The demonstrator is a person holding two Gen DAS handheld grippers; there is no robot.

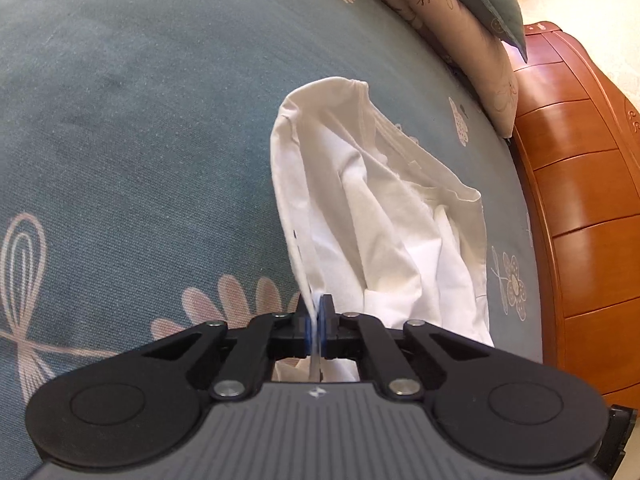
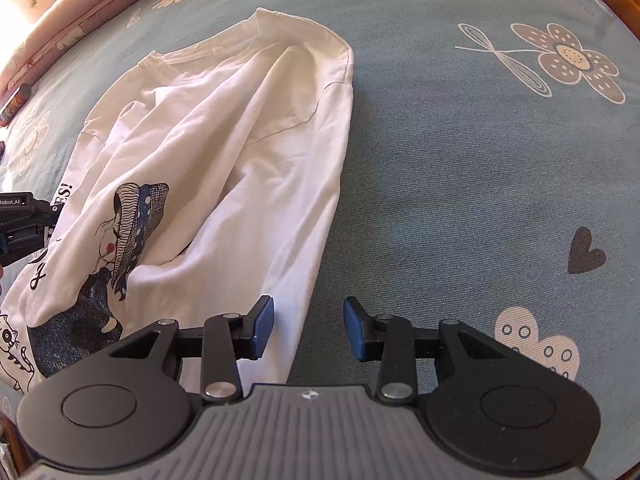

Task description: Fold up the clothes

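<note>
Pinched shut on a white T-shirt edge, the left claw lifts it off the bed; the right claw, half open and empty, hovers over the shirt's near right edge.

T-shirt: white; printed figure in navy and black, black lettering. Bedsheet: dusty blue-green, with pink and cream flowers and a dark heart. Tongs' pads: blue. Headboard: orange-brown wood.
</note>
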